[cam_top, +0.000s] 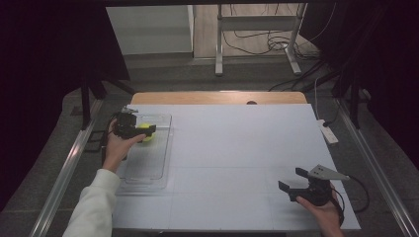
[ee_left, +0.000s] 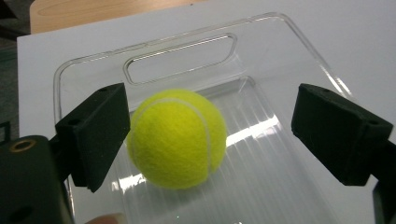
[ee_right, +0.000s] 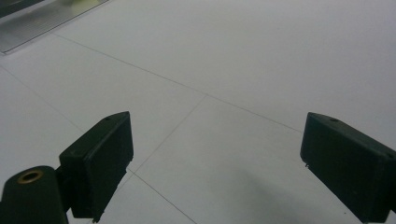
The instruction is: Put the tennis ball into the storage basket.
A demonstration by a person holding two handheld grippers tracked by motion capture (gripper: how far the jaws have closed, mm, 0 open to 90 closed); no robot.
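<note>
While the white tabletop [cam_top: 237, 148] takes up most of the high view, a clear plastic tray [cam_top: 157, 170] lies along its left side, lengthwise, with a handle slot at the far end. Left forearm in a white sleeve [cam_top: 96, 202] reaches in from the bottom, hand [cam_top: 116, 148] over the tray's left wall. Left tongs [cam_top: 148, 132] point right over the tray's far half, jaws apart. Yellow tennis ball [ee_left: 177, 138] sits in the tray between those jaws, right up against one pad, clear gap to the other; contact hard to tell. Right hand [cam_top: 323, 210] rests near the tabletop's near right corner, well apart from the tray. Right tongs [cam_top: 292, 180] point left, jaws wide apart over bare tabletop.
</note>
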